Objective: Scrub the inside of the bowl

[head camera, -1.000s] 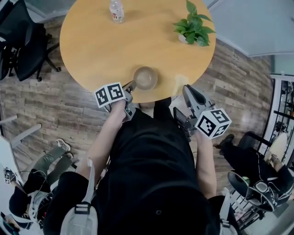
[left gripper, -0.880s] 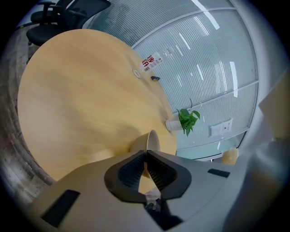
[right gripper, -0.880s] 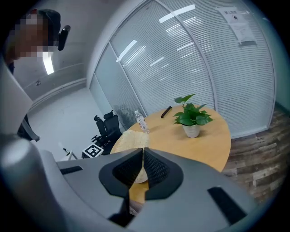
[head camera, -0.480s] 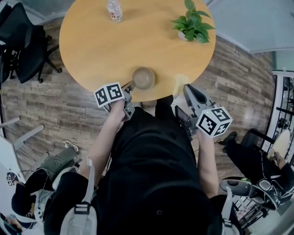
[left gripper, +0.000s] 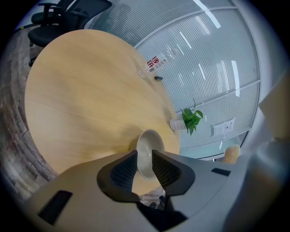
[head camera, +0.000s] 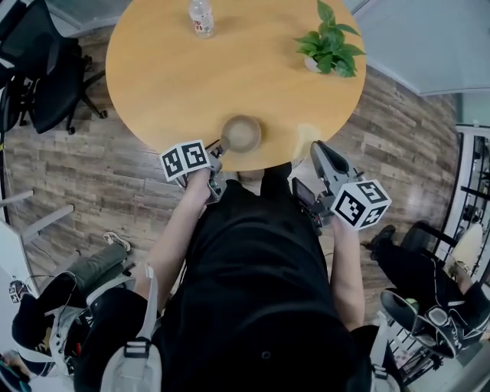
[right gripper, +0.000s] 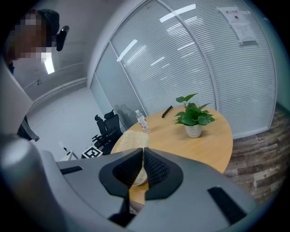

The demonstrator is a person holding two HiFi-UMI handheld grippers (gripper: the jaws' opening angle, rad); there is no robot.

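Note:
A beige bowl [head camera: 242, 132] stands near the front edge of the round wooden table [head camera: 176, 84]. My left gripper [head camera: 220, 145] reaches its left rim; in the left gripper view the bowl [left gripper: 149, 139] sits tilted between the jaws, and the left gripper [left gripper: 144, 156] is shut on its rim. A pale yellow sponge [head camera: 303, 138] lies at the table edge to the right of the bowl. My right gripper [head camera: 315, 148] is at it. In the right gripper view the sponge [right gripper: 130, 139] sticks out past the right gripper [right gripper: 142, 152], whose jaws are pinched on it.
A water bottle [head camera: 200, 17] stands at the table's far side and a potted plant [head camera: 331, 47] at the far right. A black pen [right gripper: 166, 111] lies beyond the plant. Black office chairs [head camera: 38, 69] stand left of the table. A seated person [head camera: 46, 314] is at lower left.
Both grippers, the bowl and the sponge stay where they were. The head view has shifted slightly, and the seated person at lower left has moved their legs.

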